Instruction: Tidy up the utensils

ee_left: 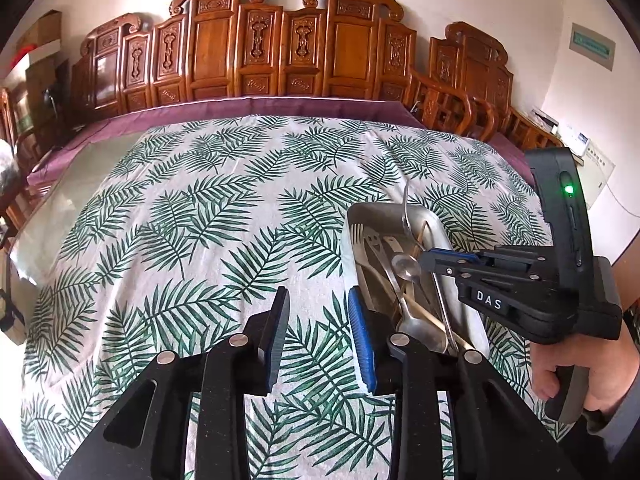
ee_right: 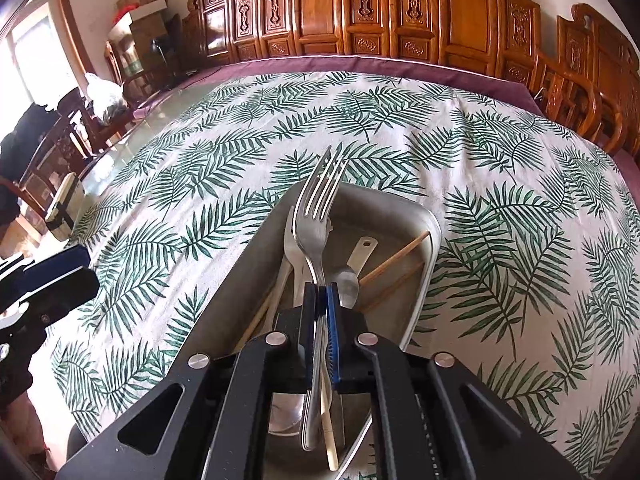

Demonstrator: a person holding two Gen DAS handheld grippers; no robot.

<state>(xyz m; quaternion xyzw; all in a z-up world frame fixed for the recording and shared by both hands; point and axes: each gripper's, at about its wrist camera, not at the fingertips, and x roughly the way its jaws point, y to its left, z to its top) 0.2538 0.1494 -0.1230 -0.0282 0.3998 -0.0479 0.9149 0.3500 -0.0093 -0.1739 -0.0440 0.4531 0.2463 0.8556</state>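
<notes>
A metal tray [ee_left: 362,216] [ee_right: 424,216] sits on the leaf-print tablecloth and holds spoons, forks and wooden chopsticks [ee_right: 394,260]. My right gripper [ee_right: 320,292] [ee_left: 423,259] is shut on a metal fork [ee_right: 318,208] and holds it above the tray, tines pointing away. In the left wrist view the fork [ee_left: 407,212] rises from the right gripper's tip over the tray. My left gripper [ee_left: 318,308] is open and empty, just left of the tray above the cloth.
The leaf-print cloth [ee_left: 200,220] covers a large table with a purple border [ee_left: 280,106]. Carved wooden chairs [ee_left: 256,48] line the far edge. Boxes and chairs stand at the left [ee_right: 132,20].
</notes>
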